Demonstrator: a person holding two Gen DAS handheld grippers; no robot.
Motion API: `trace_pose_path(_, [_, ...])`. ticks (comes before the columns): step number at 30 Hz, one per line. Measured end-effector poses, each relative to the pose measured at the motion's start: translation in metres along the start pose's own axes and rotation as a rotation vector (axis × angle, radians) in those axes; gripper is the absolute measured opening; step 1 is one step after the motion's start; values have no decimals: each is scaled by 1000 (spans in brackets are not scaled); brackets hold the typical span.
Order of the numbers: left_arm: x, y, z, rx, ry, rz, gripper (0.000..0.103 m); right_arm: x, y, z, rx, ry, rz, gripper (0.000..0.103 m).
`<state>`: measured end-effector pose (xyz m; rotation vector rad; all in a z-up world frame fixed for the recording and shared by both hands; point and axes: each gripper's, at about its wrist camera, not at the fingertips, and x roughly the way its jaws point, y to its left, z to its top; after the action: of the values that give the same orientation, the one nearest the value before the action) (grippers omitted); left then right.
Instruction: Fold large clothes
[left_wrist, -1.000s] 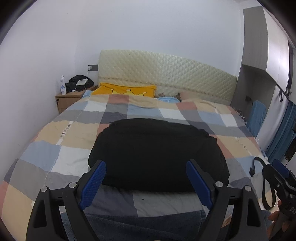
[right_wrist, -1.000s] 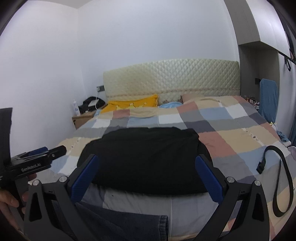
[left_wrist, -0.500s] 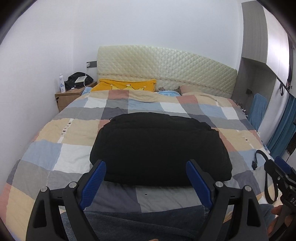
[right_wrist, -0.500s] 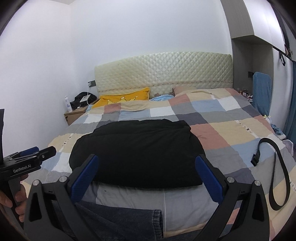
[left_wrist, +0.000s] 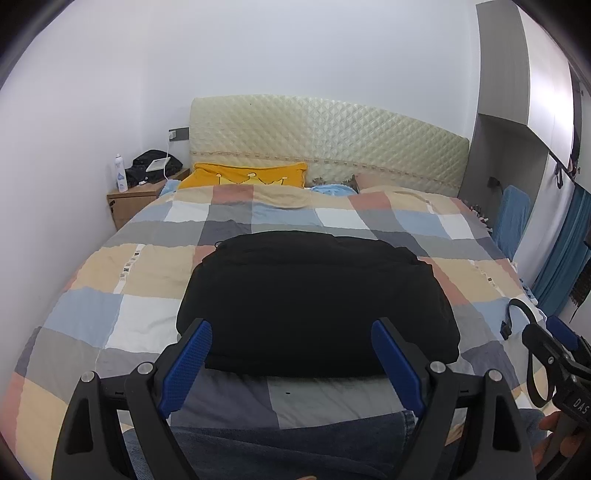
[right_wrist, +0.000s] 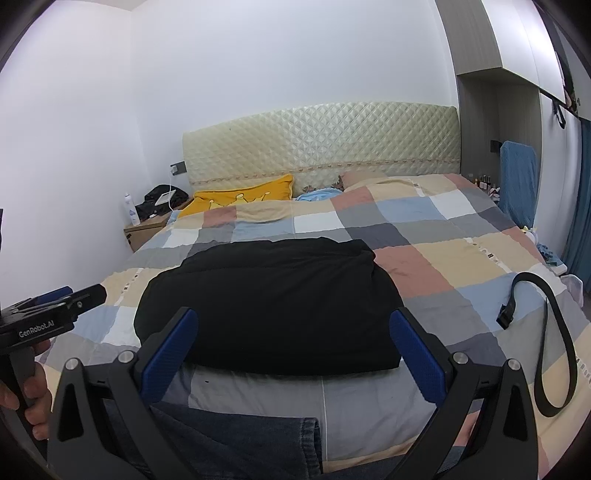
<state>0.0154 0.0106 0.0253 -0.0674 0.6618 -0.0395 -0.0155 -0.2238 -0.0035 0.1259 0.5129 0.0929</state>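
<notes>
Left gripper (left_wrist: 291, 354) spread wide, fingers (left_wrist: 188, 360) holding nothing, raised over the near bed (left_wrist: 92, 317) edge. Right gripper (right_wrist: 293, 343) equally wide, also empty. Folded black garment (left_wrist: 314, 299) lying flat mid-bed, smooth, rounded-rectangle shaped. Black belt (right_wrist: 557, 347) looped at right.

Jeans (right_wrist: 236, 439) (cut off below)

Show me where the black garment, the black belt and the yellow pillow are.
black garment (left_wrist: 314, 291), left wrist view, middle of its folded top.
black belt (right_wrist: 565, 339), right wrist view, strap's right side.
yellow pillow (right_wrist: 240, 195), right wrist view, centre of its front.
</notes>
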Motion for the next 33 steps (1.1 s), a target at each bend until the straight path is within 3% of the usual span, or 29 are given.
trace_pose_path(33, [5, 7, 2, -4, 30, 3, 88, 4, 3, 3, -15, 6, -22, 103])
